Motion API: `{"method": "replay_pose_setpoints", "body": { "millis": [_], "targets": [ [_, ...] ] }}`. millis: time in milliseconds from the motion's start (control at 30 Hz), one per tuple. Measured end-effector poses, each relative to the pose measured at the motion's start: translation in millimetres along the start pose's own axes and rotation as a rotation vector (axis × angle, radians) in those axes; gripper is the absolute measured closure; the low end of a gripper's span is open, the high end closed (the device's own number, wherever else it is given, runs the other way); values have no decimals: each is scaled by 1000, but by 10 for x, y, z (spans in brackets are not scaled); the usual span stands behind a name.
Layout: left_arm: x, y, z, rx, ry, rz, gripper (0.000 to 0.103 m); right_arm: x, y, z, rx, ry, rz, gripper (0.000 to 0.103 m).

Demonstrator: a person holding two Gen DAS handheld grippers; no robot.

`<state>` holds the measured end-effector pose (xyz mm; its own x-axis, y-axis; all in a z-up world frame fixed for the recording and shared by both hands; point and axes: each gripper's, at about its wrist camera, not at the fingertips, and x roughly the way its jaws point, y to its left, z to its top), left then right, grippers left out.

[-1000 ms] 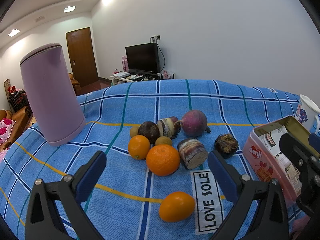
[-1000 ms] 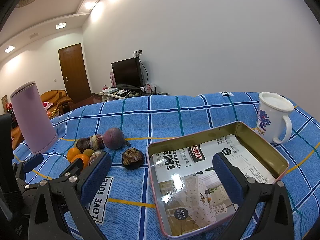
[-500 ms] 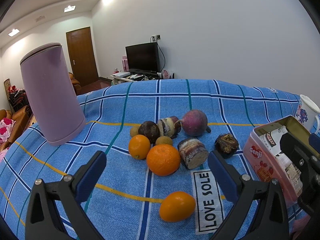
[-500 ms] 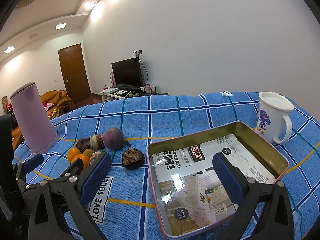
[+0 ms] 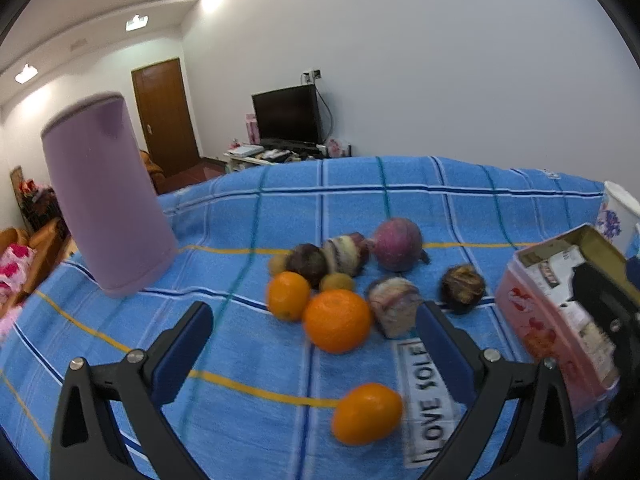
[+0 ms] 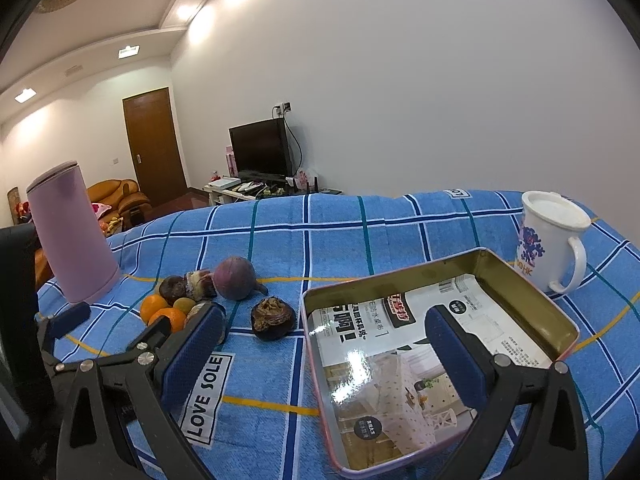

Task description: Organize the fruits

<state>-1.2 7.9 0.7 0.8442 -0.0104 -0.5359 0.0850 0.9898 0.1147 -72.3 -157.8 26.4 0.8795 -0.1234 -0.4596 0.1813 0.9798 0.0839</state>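
A cluster of fruit lies on the blue checked cloth: a big orange (image 5: 337, 320), a smaller orange (image 5: 288, 295), a lone orange (image 5: 367, 413) nearer me, a purple round fruit (image 5: 397, 244), several dark and cut pieces, and a dark wrinkled fruit (image 5: 463, 288). My left gripper (image 5: 314, 354) is open and empty, just short of the big orange. My right gripper (image 6: 326, 356) is open and empty over the near-left part of the open metal tin (image 6: 532, 304), lined with a printed sheet. The wrinkled fruit (image 6: 273, 318) lies left of the tin.
A tall lilac canister (image 5: 106, 196) stands at the left. A white mug (image 6: 550, 242) stands behind the tin at the right. A "LOVE SOLE" label (image 6: 206, 394) is sewn on the cloth. Room furniture and a TV lie beyond the table.
The left wrist view has shifted slightly and blurred; the fruit sits a little lower and nearer in it. The right gripper view is unchanged.
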Motion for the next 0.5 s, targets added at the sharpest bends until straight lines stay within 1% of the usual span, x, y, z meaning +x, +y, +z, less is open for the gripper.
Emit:
{"method": "replay_pose_setpoints", "body": {
  "millis": [67, 100, 133, 167, 233, 267, 333, 367, 433, 467, 500],
  "targets": [
    [8, 158, 49, -25, -10, 36, 0, -26, -4, 9, 2, -9, 18, 6],
    [19, 245, 73, -41, -11, 49, 0, -38, 4, 11, -2, -13, 27, 16],
    [37, 365, 96, -65, -12, 80, 0, -49, 23, 12, -10, -14, 38, 27],
    [51, 457, 104, -82, -13, 118, 0, -45, 47, 12, -20, -10, 54, 34],
    [87, 649, 118, -98, -16, 218, 1, 7, 114, -2, -42, 29, 117, 66],
    [105, 743, 122, -102, -17, 267, 1, 37, 152, -18, -51, 54, 152, 68],
    [129, 865, 120, -121, -5, 299, 1, 105, 251, -55, -66, 108, 244, 68],
    [144, 923, 115, -140, 8, 289, 1, 140, 311, -71, -70, 143, 326, 68],
    [183, 987, 112, -175, 33, 263, 1, 186, 440, -107, -71, 199, 446, 68],
    [197, 1004, 105, -187, 44, 253, 1, 207, 540, -125, -82, 225, 497, 68],
    [207, 1002, 101, -185, 48, 248, 1, 229, 639, -143, -106, 247, 526, 66]
  ]
}}
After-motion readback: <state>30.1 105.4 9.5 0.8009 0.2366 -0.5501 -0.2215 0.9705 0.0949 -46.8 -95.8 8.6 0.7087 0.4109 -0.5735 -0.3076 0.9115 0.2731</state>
